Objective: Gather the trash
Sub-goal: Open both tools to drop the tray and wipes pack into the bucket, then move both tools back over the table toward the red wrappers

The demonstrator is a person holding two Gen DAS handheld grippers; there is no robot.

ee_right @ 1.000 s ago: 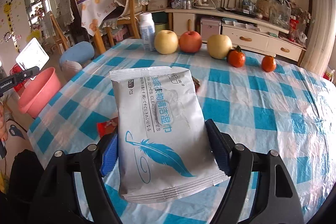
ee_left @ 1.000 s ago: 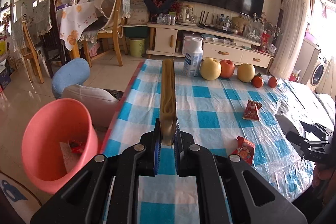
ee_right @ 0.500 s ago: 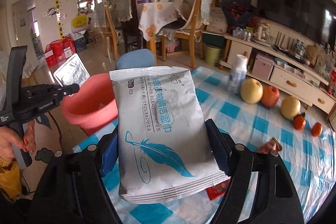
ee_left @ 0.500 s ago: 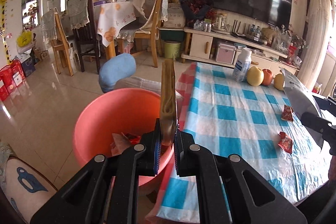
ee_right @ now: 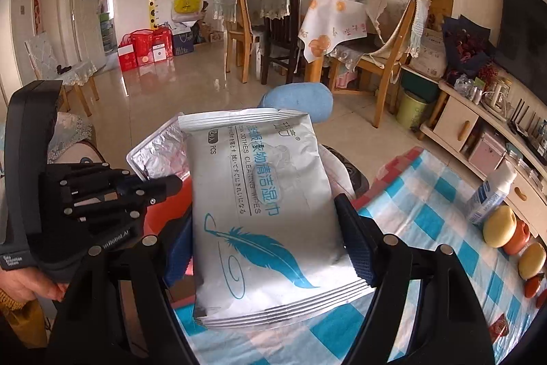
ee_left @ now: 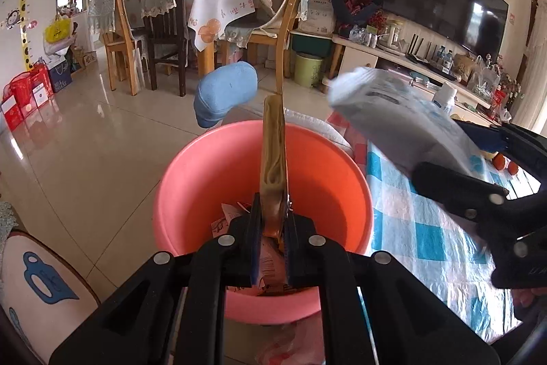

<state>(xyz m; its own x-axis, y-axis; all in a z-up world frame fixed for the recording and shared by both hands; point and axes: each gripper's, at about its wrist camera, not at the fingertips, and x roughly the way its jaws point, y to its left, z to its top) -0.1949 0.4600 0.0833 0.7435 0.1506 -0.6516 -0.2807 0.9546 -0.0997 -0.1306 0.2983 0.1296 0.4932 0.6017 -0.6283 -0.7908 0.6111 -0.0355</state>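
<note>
My left gripper [ee_left: 270, 238] is shut on a flat foil wrapper [ee_left: 273, 156], seen edge-on, held over the pink bin [ee_left: 205, 170], which has several wrappers inside. My right gripper [ee_right: 270, 245] is shut on a white wet-wipes pack with a blue feather print [ee_right: 263, 204]. The pack also shows in the left wrist view [ee_left: 403, 115], at the bin's right rim. In the right wrist view the left gripper [ee_right: 160, 187] holds the silver wrapper [ee_right: 157, 153] just left of the pack, with the bin [ee_right: 164, 211] mostly hidden below.
The blue-checked table [ee_left: 427, 228] lies right of the bin, with a bottle [ee_right: 489, 194] and fruit [ee_right: 499, 224] at its far edge. A blue cushion [ee_left: 225, 91], chairs [ee_left: 273, 33] and tiled floor lie beyond. A padded stool [ee_left: 30, 283] is at lower left.
Both grippers swung left from the table toward the bin. The left gripper now holds its wrapper over the bin's inside, and the right gripper's pack has arrived at the bin's right rim.
</note>
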